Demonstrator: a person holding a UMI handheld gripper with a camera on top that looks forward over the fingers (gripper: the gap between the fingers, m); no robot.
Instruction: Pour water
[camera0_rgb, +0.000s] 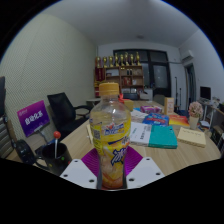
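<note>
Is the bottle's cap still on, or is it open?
Cap on: the orange cap sits on the upright bottle, which stands between the gripper fingers.

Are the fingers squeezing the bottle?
Touching. In the gripper view the bottle stands upright between the fingers, and both purple pads press against its lower sides with no gap showing.

Bottle (110, 138) with a purple label (112, 151) bearing white script too small to read, purple sign (33, 117) well to the left of the bottle carrying white lettering that cannot be made out, no other legible text
</note>
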